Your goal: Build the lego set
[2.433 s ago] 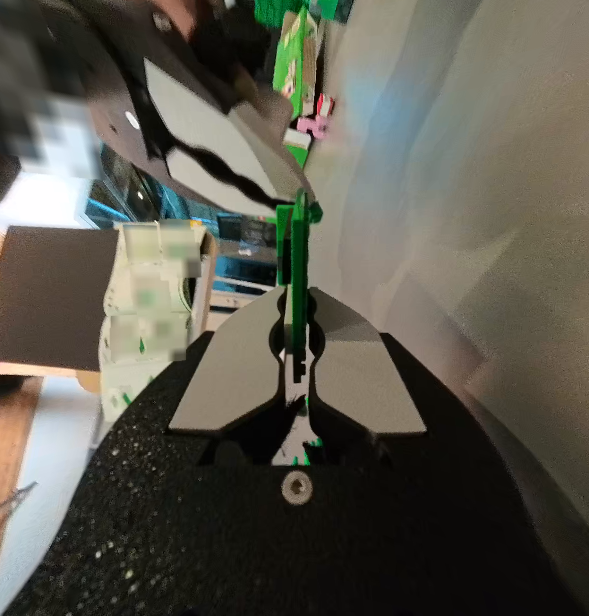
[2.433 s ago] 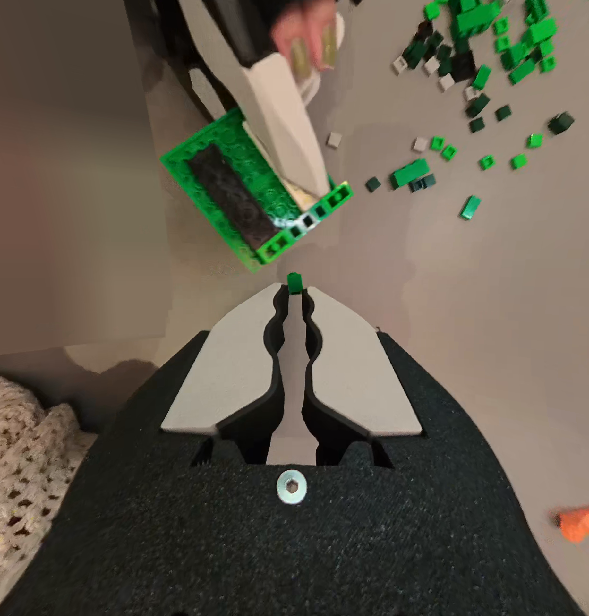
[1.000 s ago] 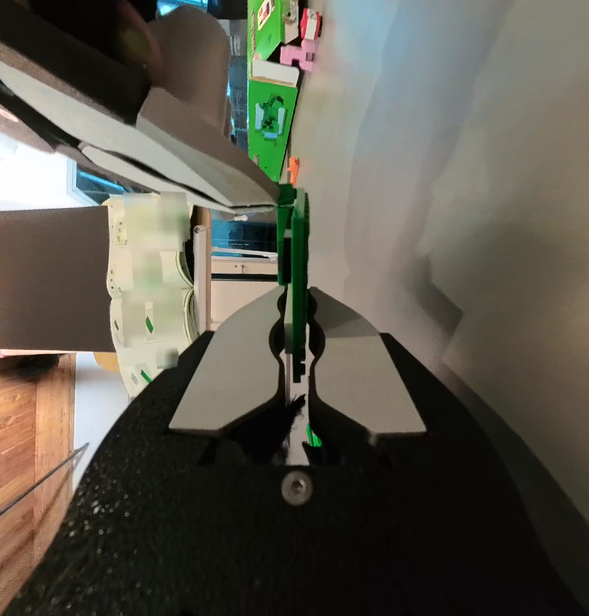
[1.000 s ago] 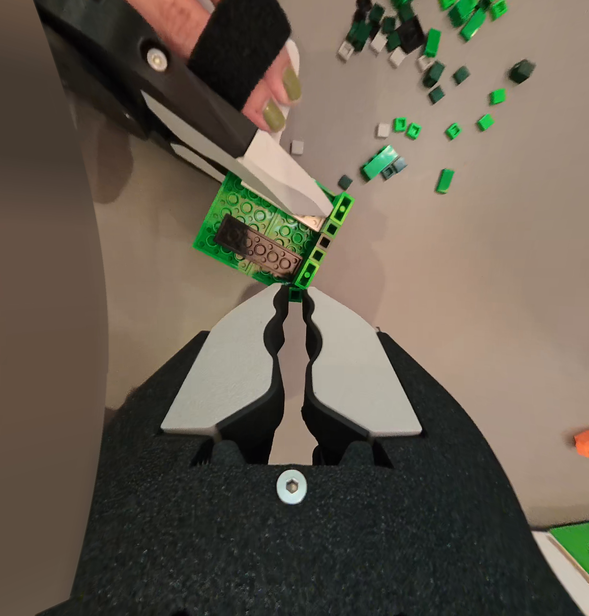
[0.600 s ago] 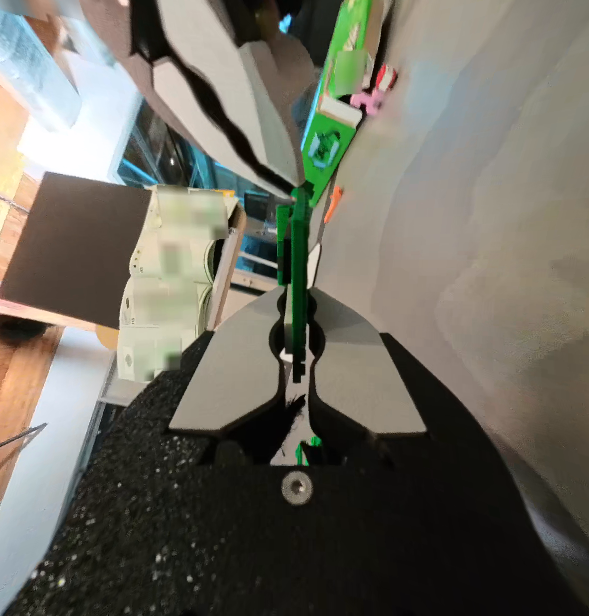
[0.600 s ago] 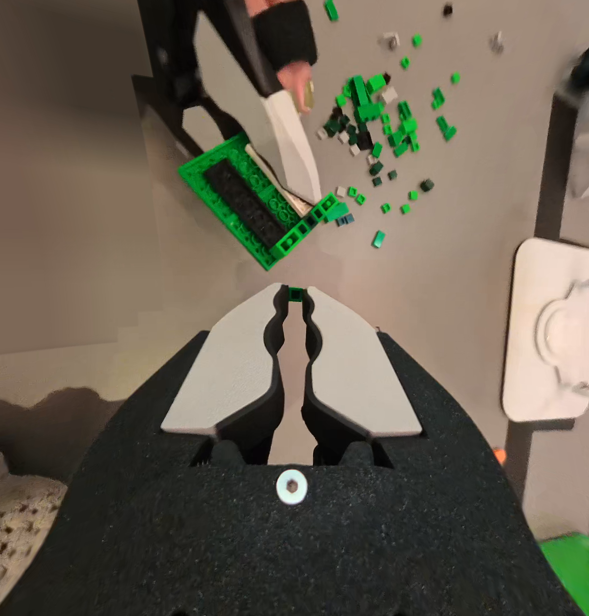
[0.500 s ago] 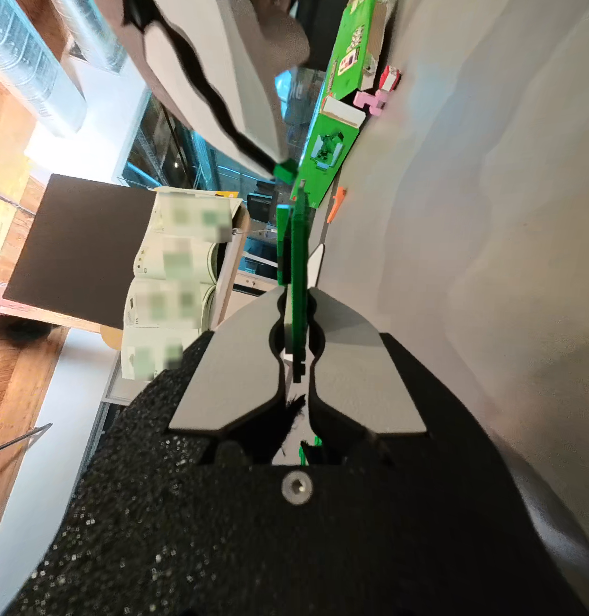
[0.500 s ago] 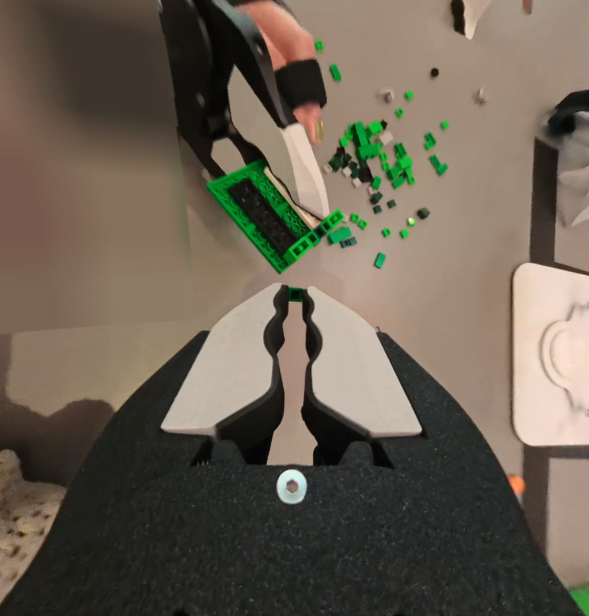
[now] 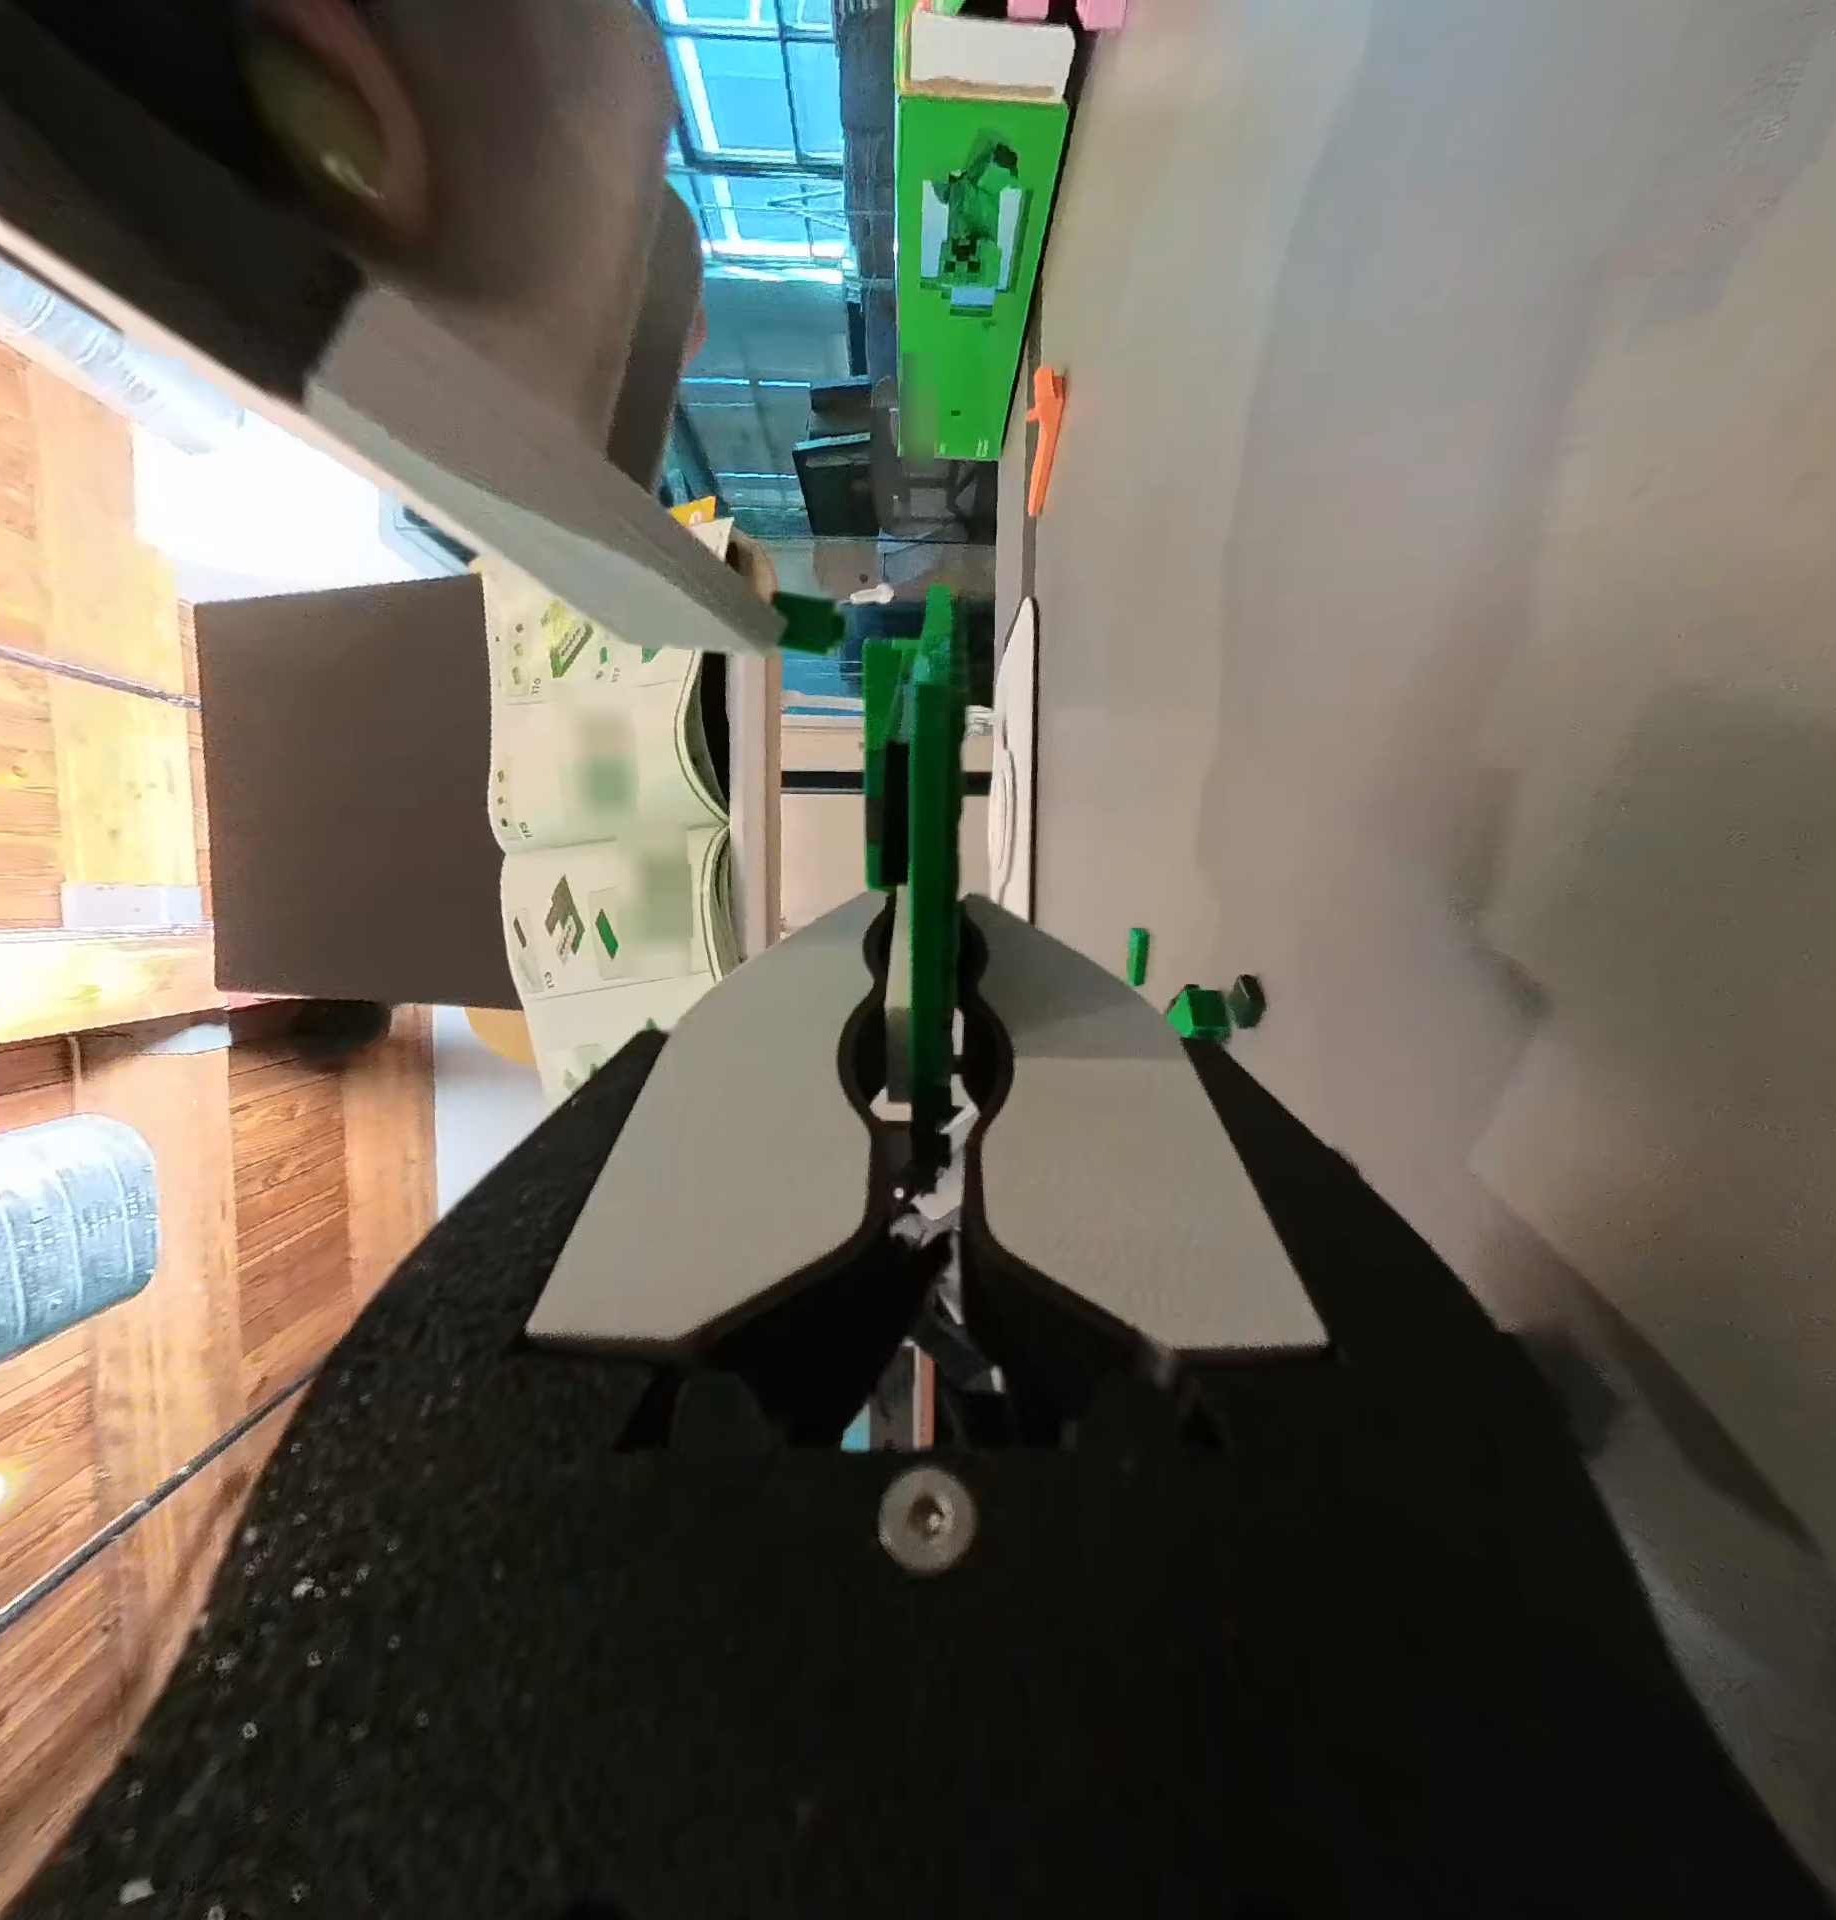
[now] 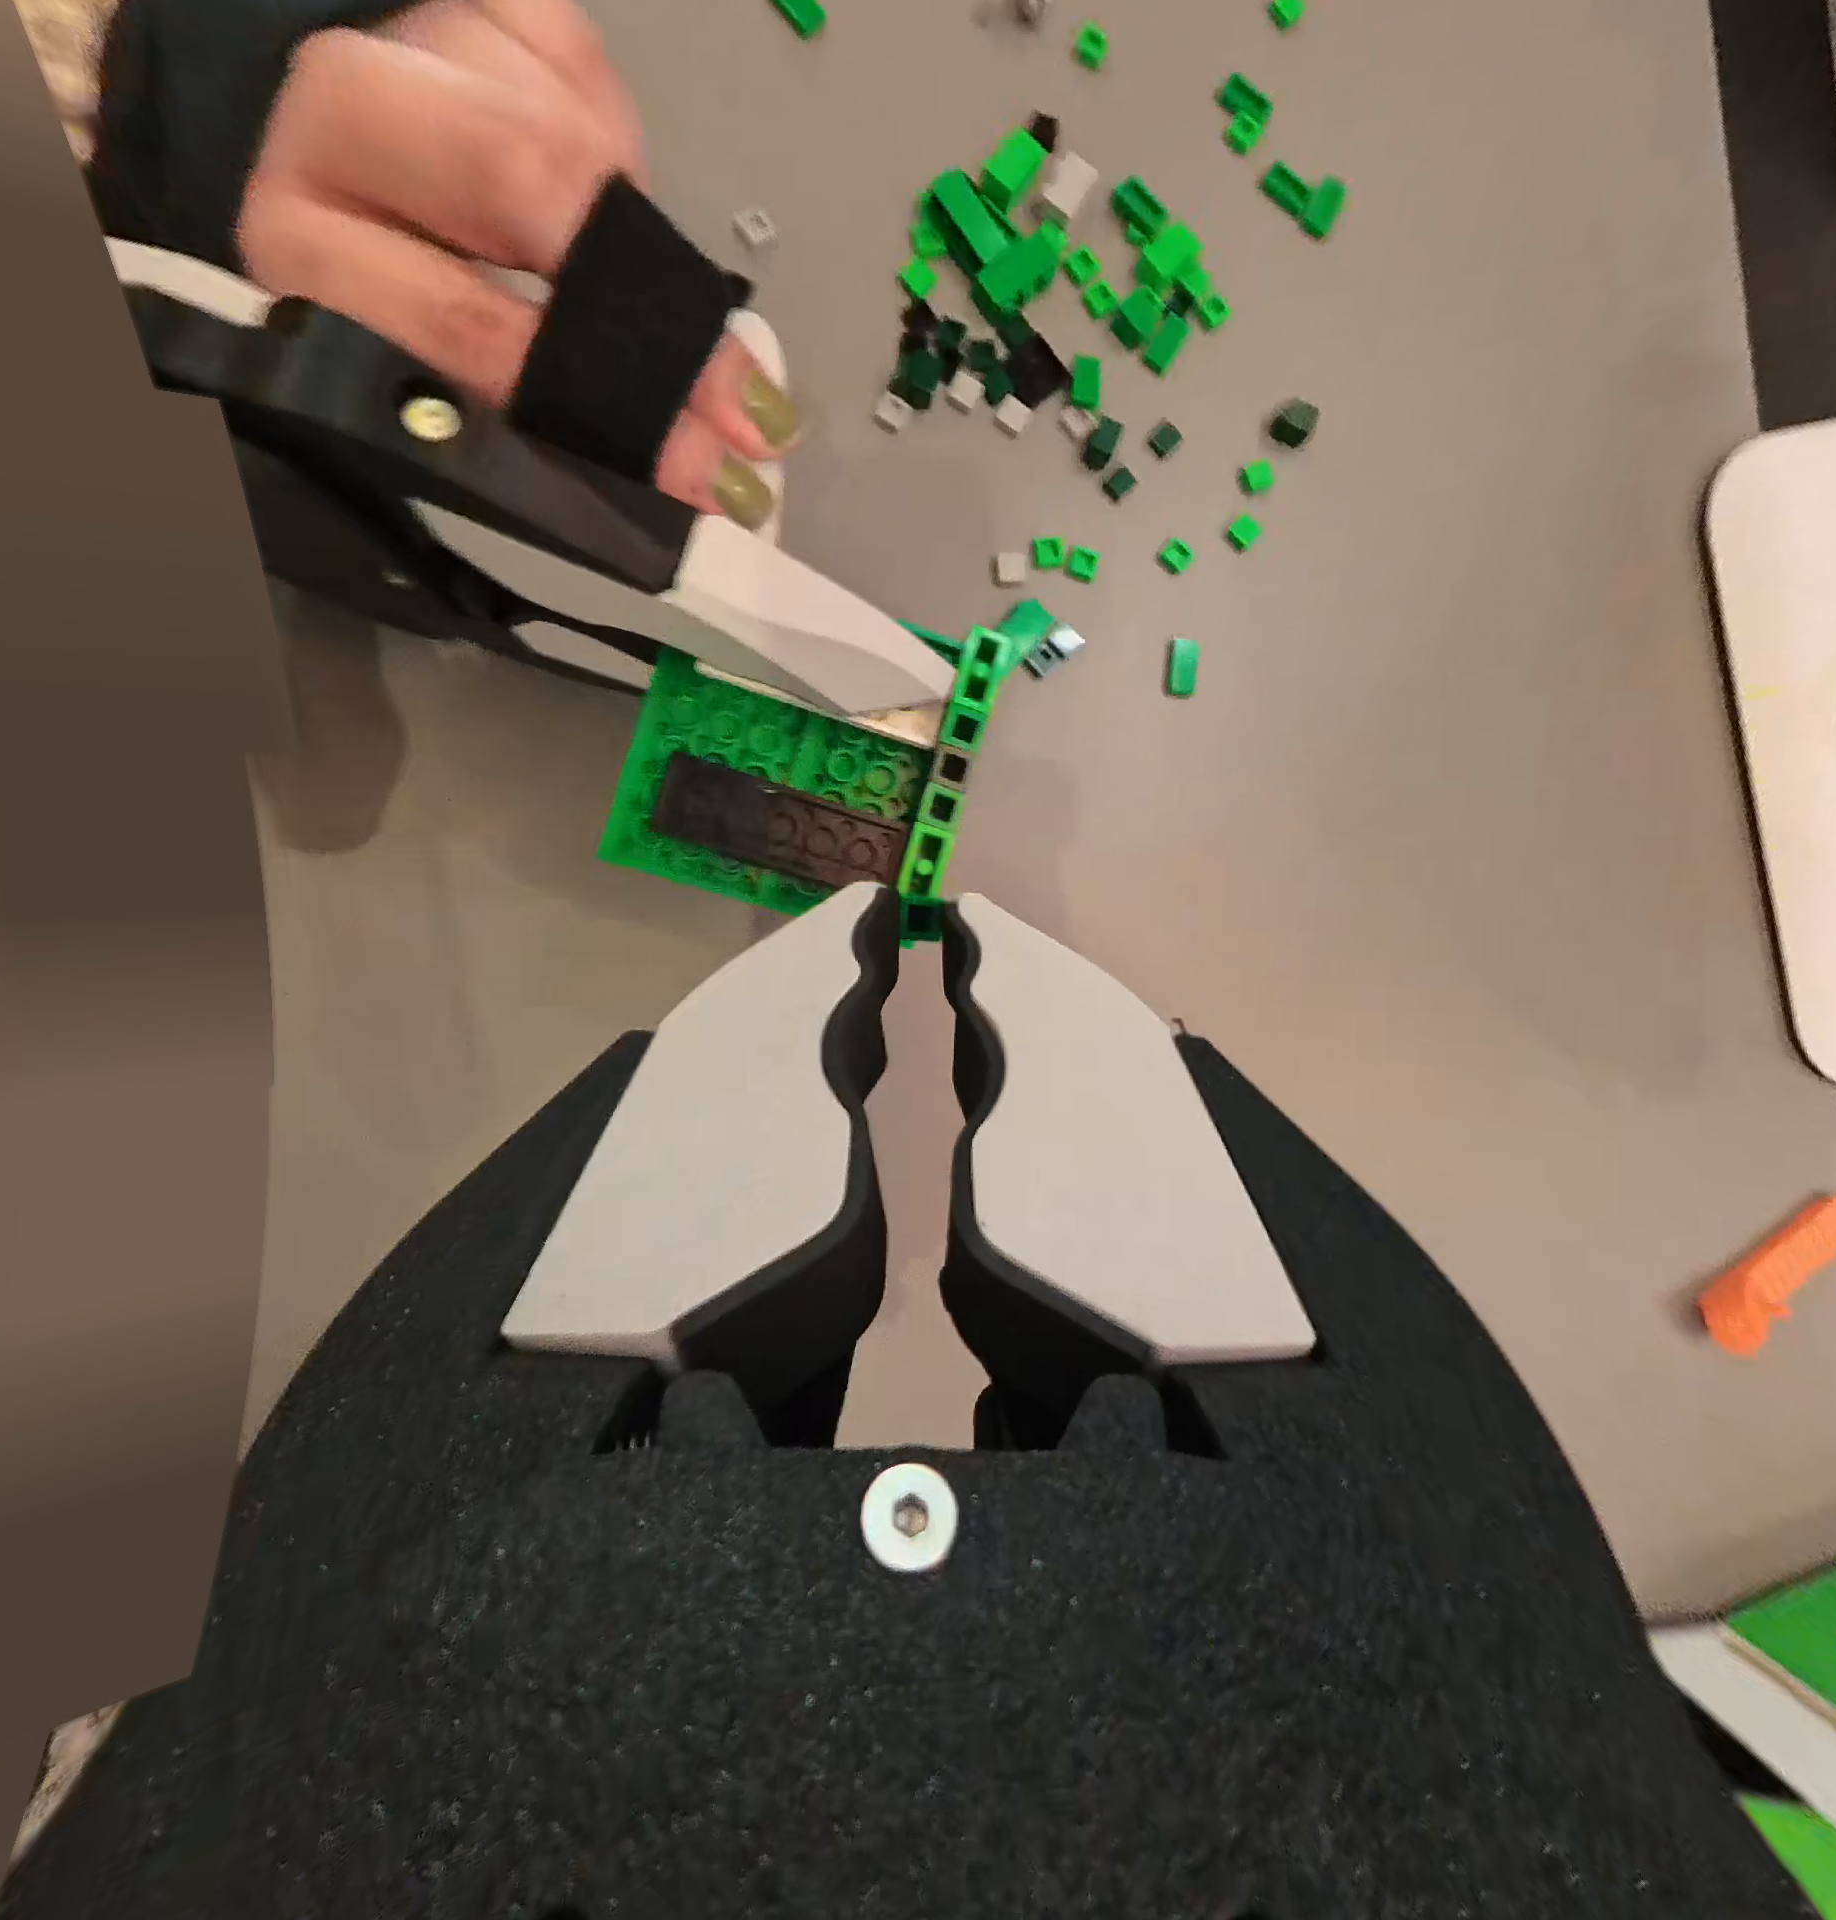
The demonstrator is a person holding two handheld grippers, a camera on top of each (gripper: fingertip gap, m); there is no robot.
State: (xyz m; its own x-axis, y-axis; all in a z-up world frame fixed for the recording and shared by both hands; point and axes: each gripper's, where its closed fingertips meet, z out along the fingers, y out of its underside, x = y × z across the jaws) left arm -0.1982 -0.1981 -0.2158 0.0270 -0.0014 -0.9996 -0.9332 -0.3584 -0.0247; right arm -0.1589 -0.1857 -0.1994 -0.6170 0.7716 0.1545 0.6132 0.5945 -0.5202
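Note:
My left gripper is shut on a green plate assembly, which I see edge-on there. In the right wrist view the assembly is tilted above the table, with a black plate on it and a row of small green and black bricks along one edge. The left gripper's fingers clamp it from the upper left. My right gripper is shut on a small green brick at the lower end of that row. In the left wrist view the brick stands a small gap off the assembly.
A pile of loose green, black and grey bricks lies on the grey table beyond the assembly. An orange brick separator lies at the right, near a white object. A green box and an open instruction booklet stand farther off.
The right gripper, still holding the small brick, drew back from the assembly half a second ago and is close to the end of the brick row again. The assembly has turned a little.

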